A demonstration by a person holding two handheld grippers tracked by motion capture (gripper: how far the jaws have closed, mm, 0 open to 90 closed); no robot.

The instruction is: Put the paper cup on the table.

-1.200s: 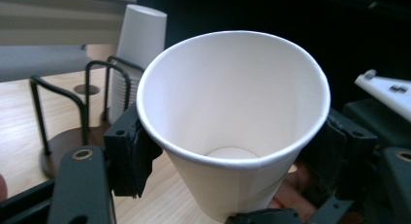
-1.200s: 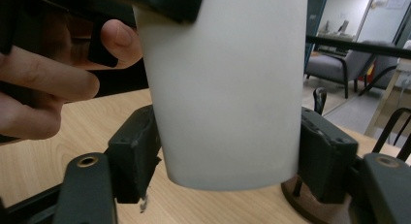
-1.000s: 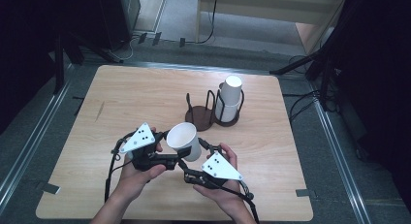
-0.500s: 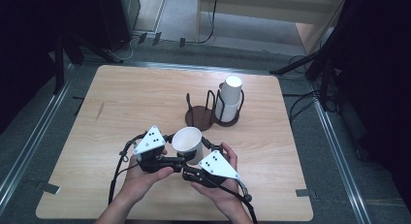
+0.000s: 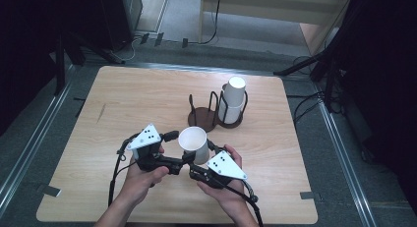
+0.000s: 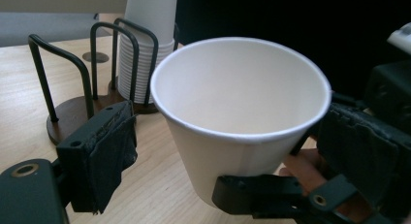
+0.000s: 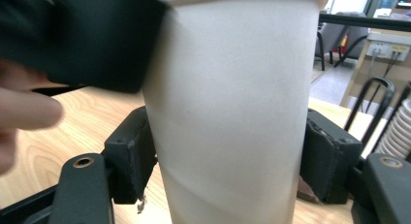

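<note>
One white paper cup point(image 5: 193, 144) sits clamped in the right hand-held gripper point(image 5: 201, 164).

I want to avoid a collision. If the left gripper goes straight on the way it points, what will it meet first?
Probably the paper cup: it sits right ahead of the left gripper, between it and the right gripper. How much gap remains is unclear.

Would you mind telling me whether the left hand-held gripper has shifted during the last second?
Yes. In the high view the left hand-held gripper has moved right across the table, closing in beside the paper cup.
</note>
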